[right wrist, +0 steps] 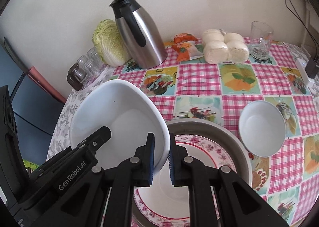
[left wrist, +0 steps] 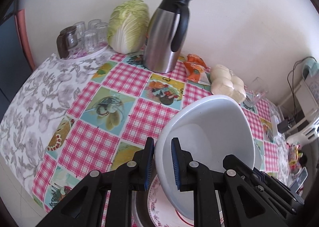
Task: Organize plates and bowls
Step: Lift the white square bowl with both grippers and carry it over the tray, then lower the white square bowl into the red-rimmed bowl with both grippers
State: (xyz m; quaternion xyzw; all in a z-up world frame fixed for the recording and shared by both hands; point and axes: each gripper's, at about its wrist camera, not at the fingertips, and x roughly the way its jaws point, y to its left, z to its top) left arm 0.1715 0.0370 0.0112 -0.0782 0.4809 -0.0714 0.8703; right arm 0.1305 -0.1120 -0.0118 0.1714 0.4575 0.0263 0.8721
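Note:
A large white bowl hangs tilted above the table, held at opposite sides of its rim. My left gripper is shut on one side of the rim and my right gripper is shut on the other. Each gripper shows in the other's view, beyond the bowl. Under the bowl lies a floral plate with a red ring, resting inside a wide grey dish. A small white bowl stands on the checked tablecloth to the right of the dish.
Along the wall stand a steel thermos jug, a cabbage, a tray of upturned glasses, an orange packet, bagged white buns and a glass mug. The table edge curves away at the left.

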